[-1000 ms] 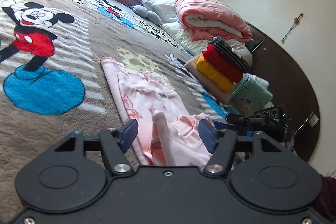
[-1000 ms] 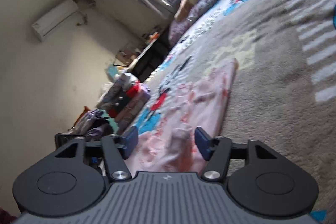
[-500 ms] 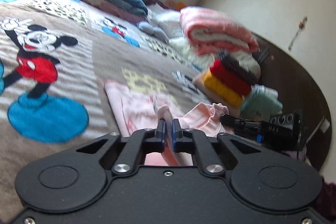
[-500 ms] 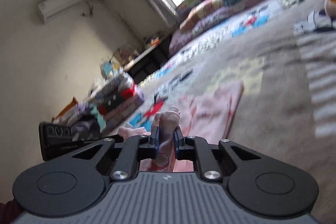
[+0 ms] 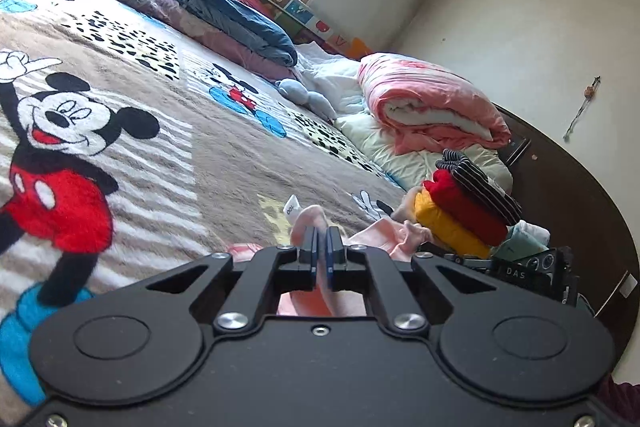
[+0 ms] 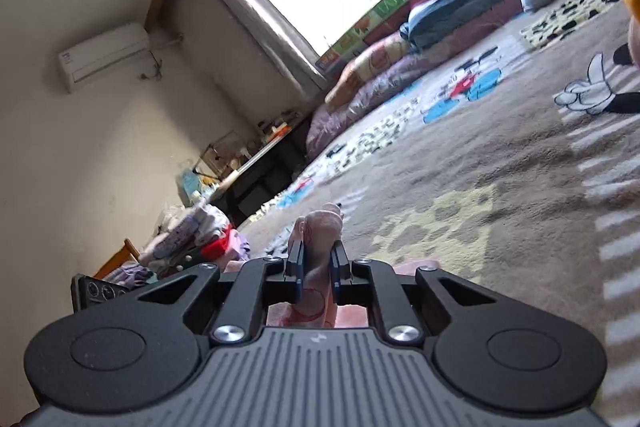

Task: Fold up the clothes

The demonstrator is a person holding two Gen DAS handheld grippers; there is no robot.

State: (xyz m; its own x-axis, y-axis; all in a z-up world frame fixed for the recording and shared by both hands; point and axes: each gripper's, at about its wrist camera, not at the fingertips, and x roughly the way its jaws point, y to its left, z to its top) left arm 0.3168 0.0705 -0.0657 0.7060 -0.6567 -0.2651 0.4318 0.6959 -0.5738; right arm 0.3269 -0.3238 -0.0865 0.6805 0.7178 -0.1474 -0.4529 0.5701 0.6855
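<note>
Gripping a bunched edge of the pale pink printed cotton garment (image 5: 310, 223), the left gripper (image 5: 322, 251) has its blue-padded jaws clenched almost together, with a thin fold of cloth pinched between them and a small white care label (image 5: 292, 209) standing up just beyond the tips. The right gripper (image 6: 317, 259) is likewise clamped on the same pale pink garment (image 6: 322, 227), but on a thicker gathered wad, so its jaws stand slightly further apart. The garment hangs between the two tools just above the plush brown cartoon-mouse blanket (image 5: 224, 155) that covers the bed; most of the cloth is hidden beneath the black gripper bodies, so its overall lie cannot be determined. Judged from its drape and ruffled hem (image 5: 412, 233), the fabric is light, thin and fully limp: it will sag under its own weight, offer no stiffness, and may slip from a shallow pinch if pulled sharply. Hold is best taken at corners or along a hemmed edge, where doubled layers give the pads more bite, with both grips kept level so that the fold line forms straight. The deep pile of the blanket is likely to drag on the cloth, so lifting clear before laying down is advisable. To the right lies a stack of folded knitwear in yellow, red and dark stripes (image 5: 464, 211), and behind it a rolled pink quilt (image 5: 428, 103), soft and bulky.
</note>
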